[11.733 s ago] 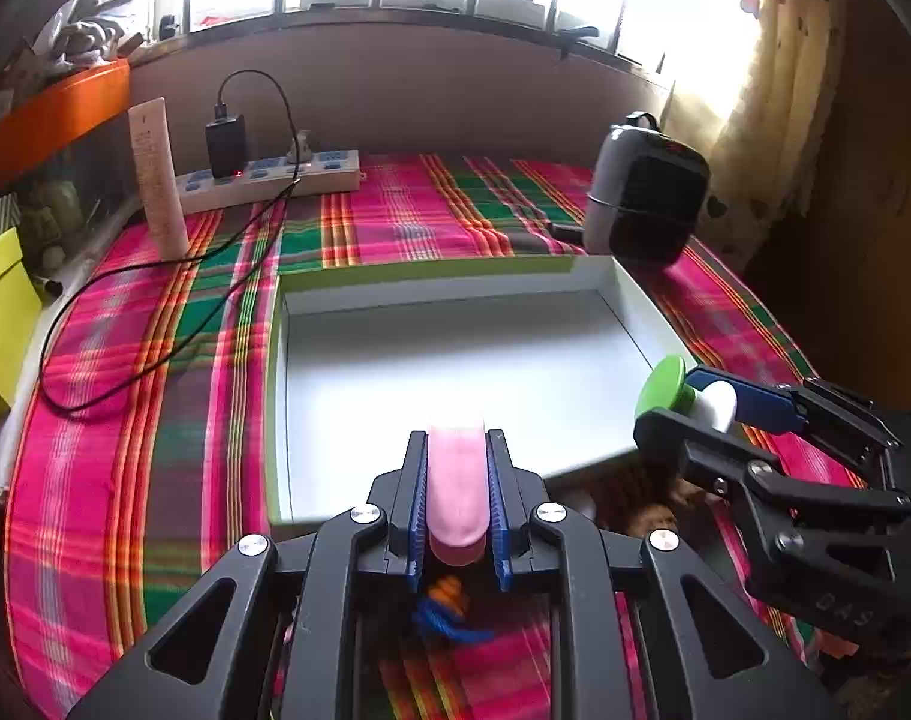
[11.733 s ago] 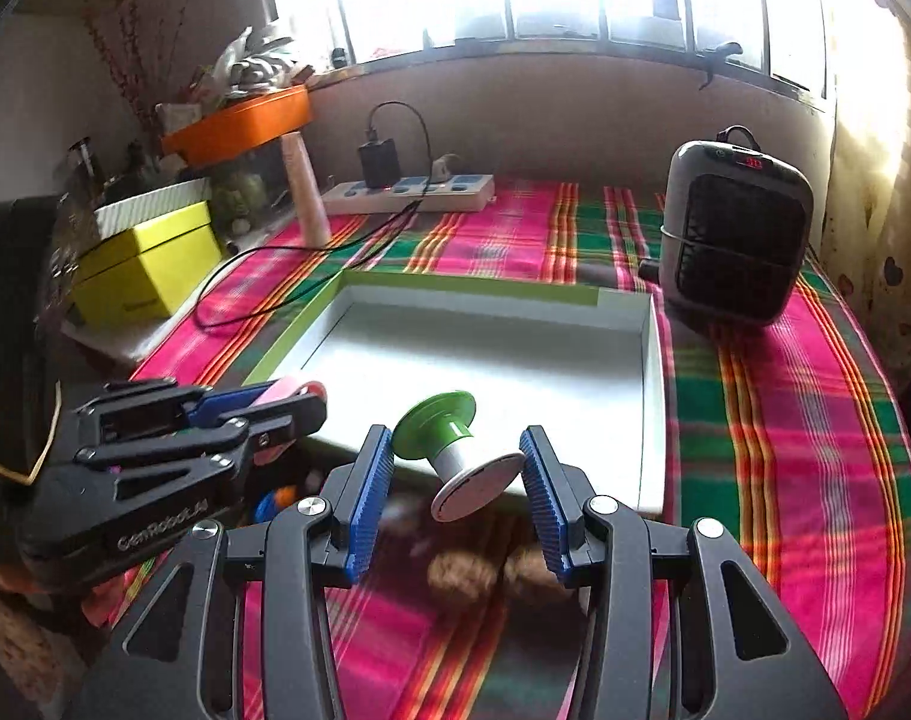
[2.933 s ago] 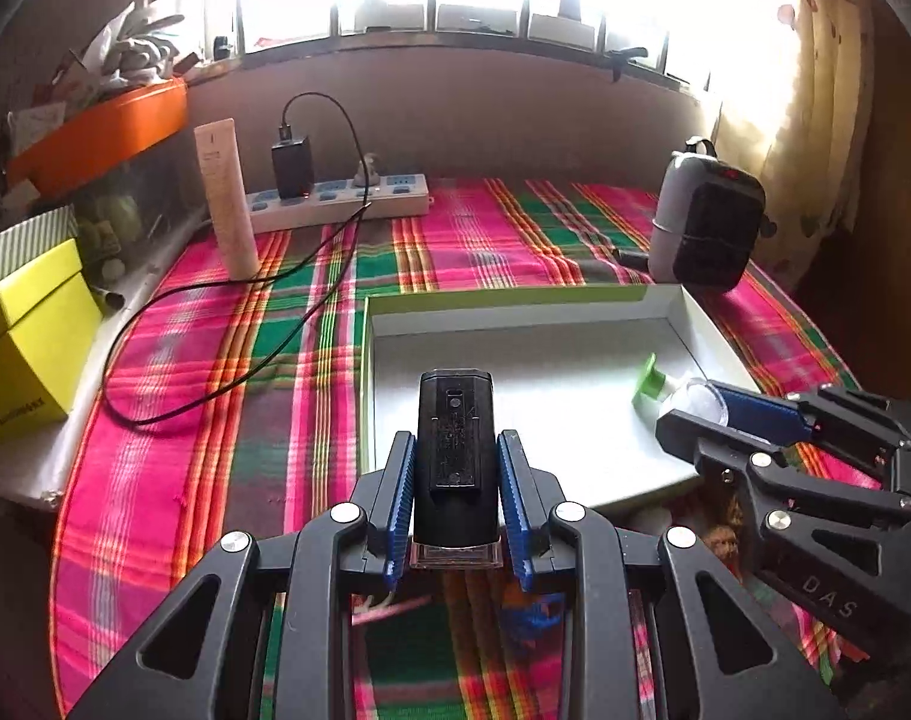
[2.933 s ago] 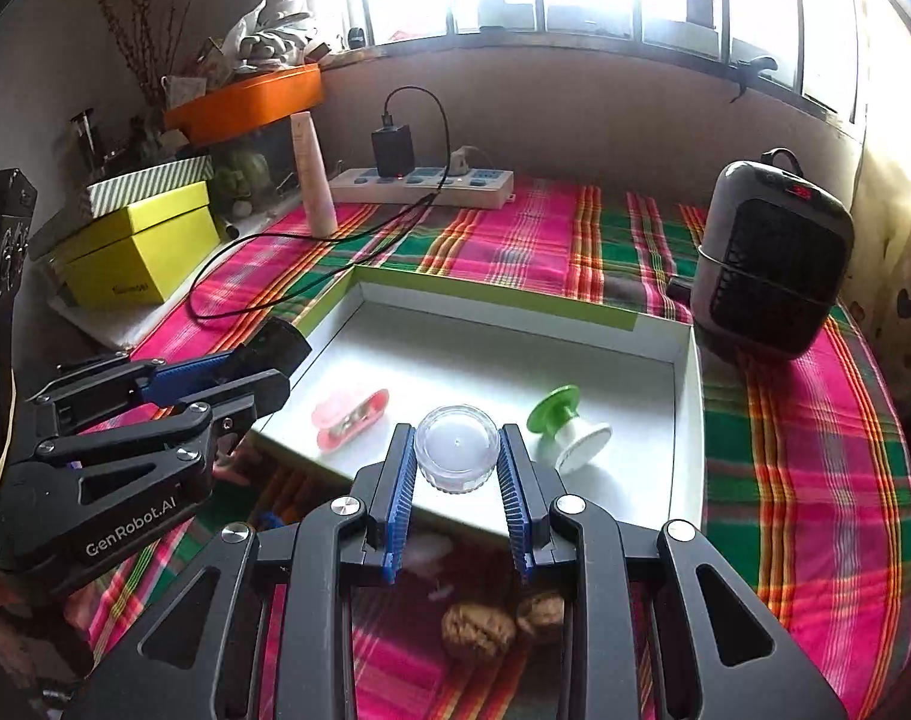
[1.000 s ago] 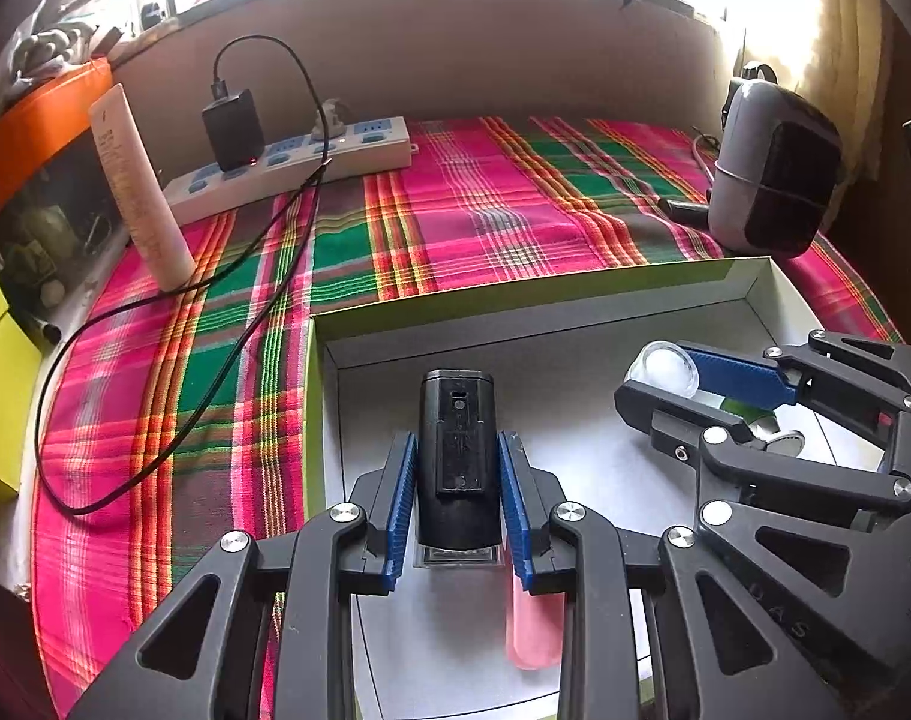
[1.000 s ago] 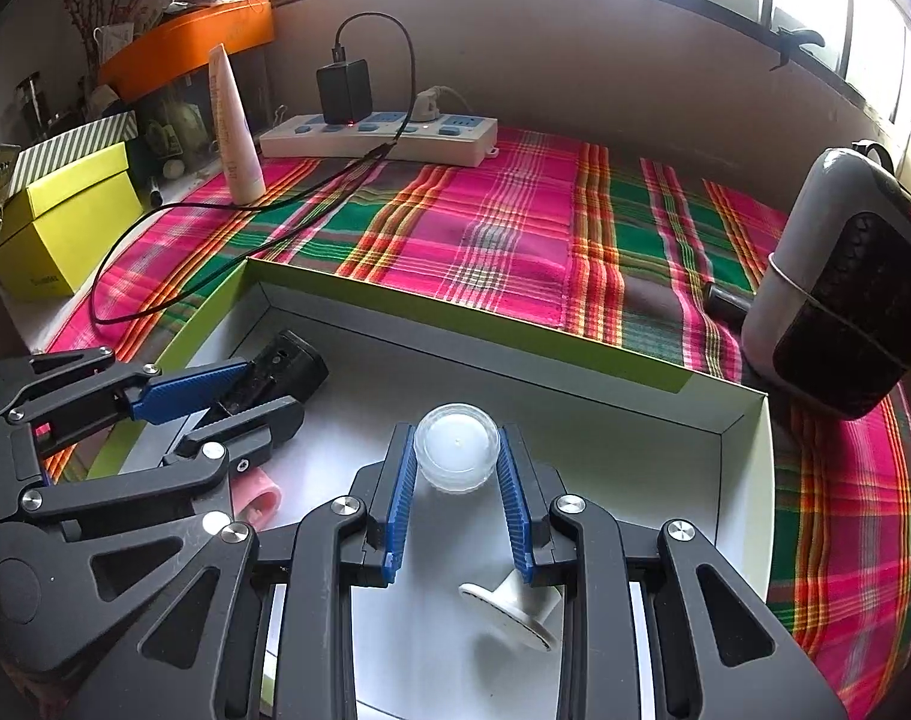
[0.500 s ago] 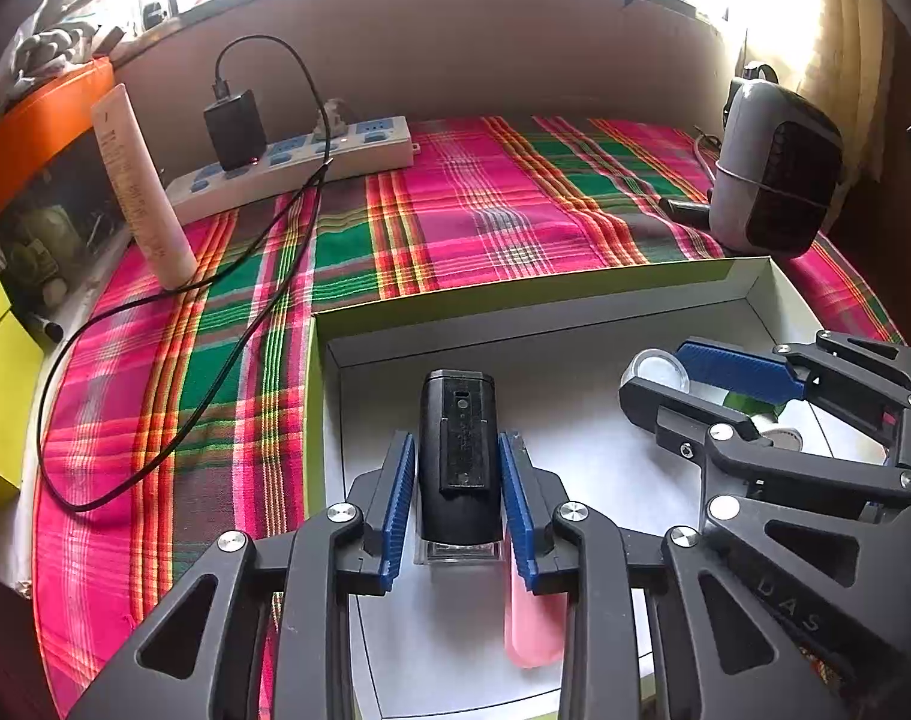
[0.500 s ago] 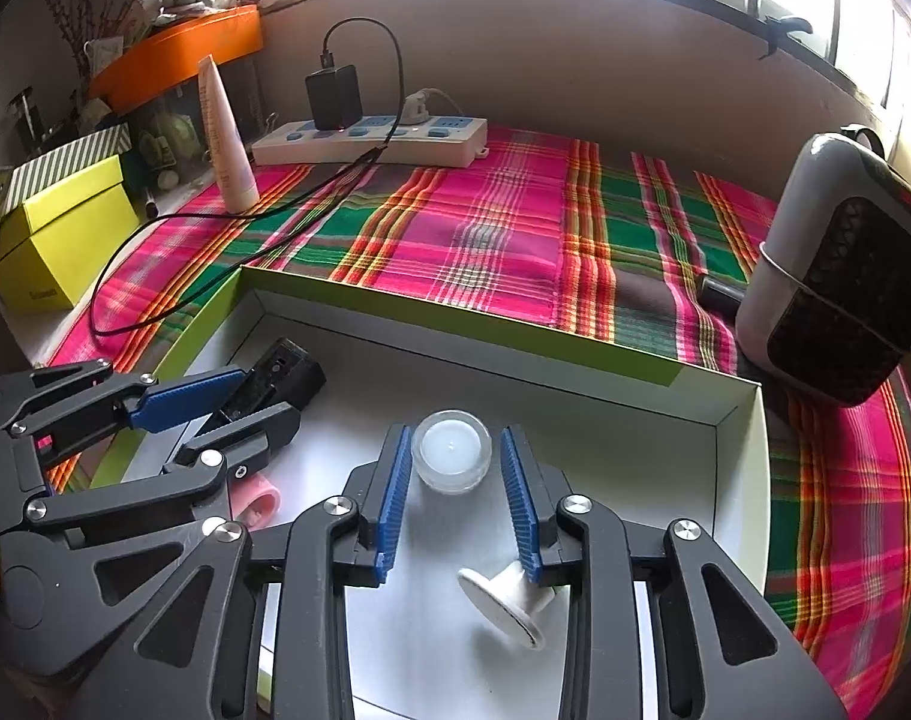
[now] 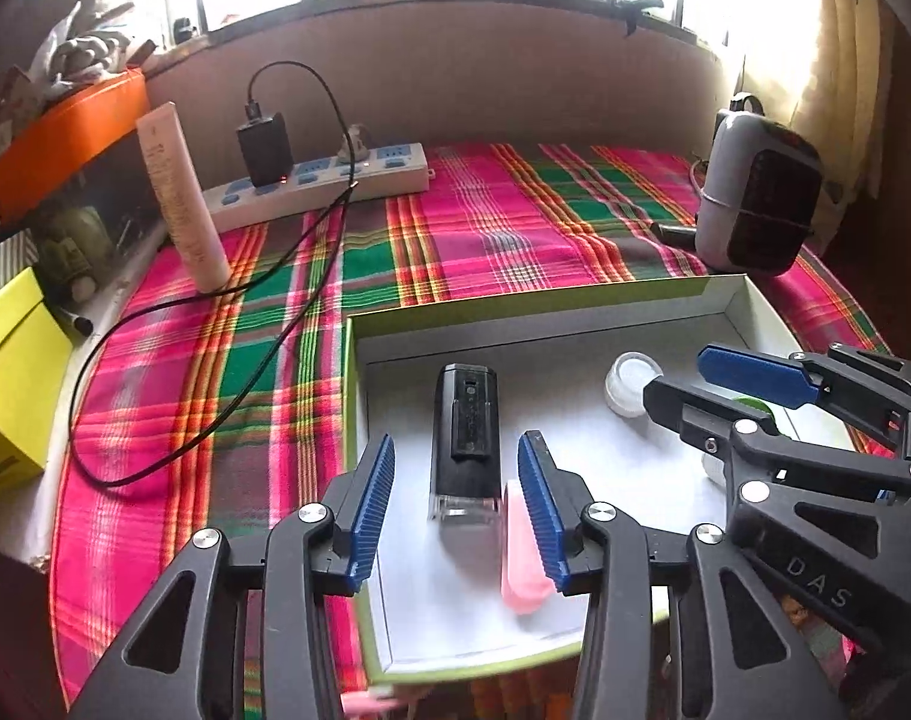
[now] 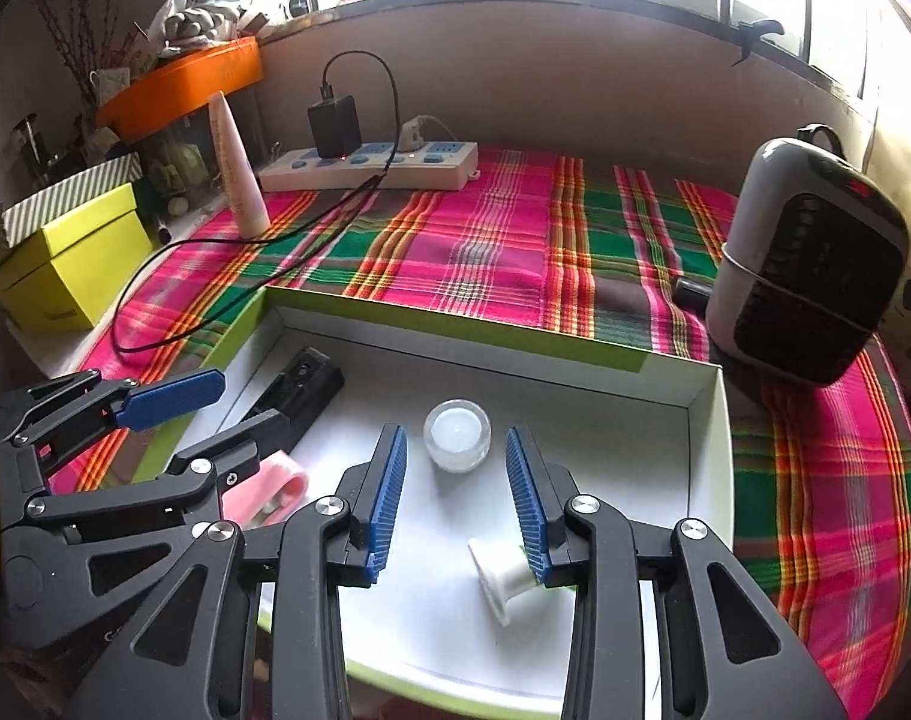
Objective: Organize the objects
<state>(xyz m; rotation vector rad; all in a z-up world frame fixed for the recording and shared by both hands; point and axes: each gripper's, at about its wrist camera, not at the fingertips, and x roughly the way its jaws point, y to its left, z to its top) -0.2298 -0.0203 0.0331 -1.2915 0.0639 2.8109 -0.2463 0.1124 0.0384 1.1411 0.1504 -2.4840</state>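
Note:
A white tray with a green rim lies on the plaid cloth. In it lie a black rectangular device, a pink case, a small clear jar and a white spool with a green end. My left gripper is open over the tray, its jaws either side of the black device. My right gripper is open, its jaws either side of the jar.
A grey heater stands right of the tray. A power strip with a black charger, its cable and a cream tube are at the back left. A yellow box sits far left.
Both grippers have opened and drawn back. The black device has left the left gripper and the jar has left the right gripper; both rest in the tray.

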